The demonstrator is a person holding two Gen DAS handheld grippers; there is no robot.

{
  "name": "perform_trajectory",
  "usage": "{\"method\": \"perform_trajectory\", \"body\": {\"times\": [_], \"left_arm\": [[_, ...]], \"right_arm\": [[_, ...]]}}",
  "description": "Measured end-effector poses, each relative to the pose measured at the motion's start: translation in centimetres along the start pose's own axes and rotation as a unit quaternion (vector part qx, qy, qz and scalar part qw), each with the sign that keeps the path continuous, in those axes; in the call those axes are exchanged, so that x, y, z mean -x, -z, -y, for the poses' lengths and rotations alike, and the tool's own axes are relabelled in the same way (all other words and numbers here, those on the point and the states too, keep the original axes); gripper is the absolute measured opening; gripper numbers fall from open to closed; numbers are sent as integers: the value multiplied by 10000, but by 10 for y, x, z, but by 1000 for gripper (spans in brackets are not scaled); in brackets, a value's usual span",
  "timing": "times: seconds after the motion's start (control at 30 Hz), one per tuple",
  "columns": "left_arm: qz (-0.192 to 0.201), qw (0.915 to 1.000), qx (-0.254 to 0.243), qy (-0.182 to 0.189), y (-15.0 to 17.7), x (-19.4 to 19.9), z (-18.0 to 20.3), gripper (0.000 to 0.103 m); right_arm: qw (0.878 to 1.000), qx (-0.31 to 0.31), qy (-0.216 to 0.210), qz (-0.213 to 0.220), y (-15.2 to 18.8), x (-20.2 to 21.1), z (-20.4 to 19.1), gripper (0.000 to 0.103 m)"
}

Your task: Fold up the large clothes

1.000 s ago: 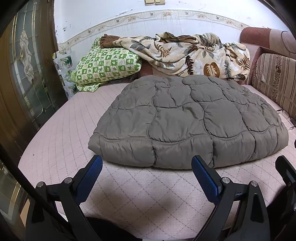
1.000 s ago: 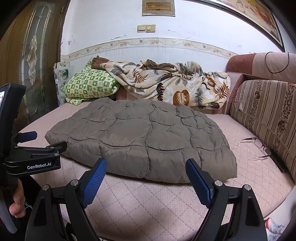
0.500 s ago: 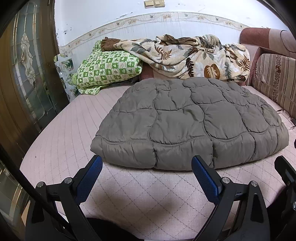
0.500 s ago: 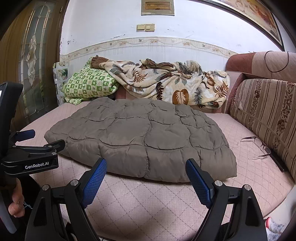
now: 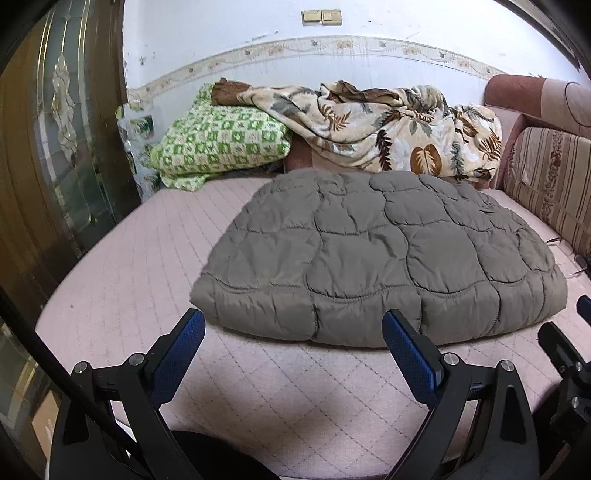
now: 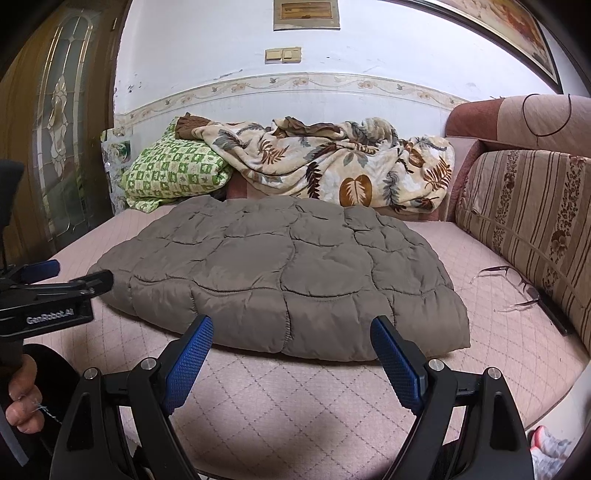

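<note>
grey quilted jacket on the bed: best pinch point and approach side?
Take the quilted jacket by its near edge, one corner per gripper. That thick rolled edge faces both open grippers, left gripper and right gripper, and stands proud of the pink mattress. Come in low from the front, probably sliding a finger under.

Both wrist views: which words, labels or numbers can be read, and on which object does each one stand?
"GenRobot.AI": white letters on the black body of the left gripper, seen in the right wrist view.
The framed plaque on the wall: any writing is too blurred to read.
Nothing else carries readable text.
</note>
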State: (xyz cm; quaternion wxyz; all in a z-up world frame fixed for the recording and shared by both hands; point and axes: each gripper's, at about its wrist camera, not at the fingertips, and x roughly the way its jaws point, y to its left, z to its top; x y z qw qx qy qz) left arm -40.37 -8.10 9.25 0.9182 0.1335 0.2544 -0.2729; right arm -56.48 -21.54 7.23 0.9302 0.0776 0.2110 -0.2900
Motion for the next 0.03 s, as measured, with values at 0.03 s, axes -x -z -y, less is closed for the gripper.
{"method": "perform_trajectory", "body": {"times": [0.03], "left_arm": [[-57,10000,-35,-35,0,-1,1,96]], "right_arm": [[10000,-22,11,-3,0,0,1,90]]}}
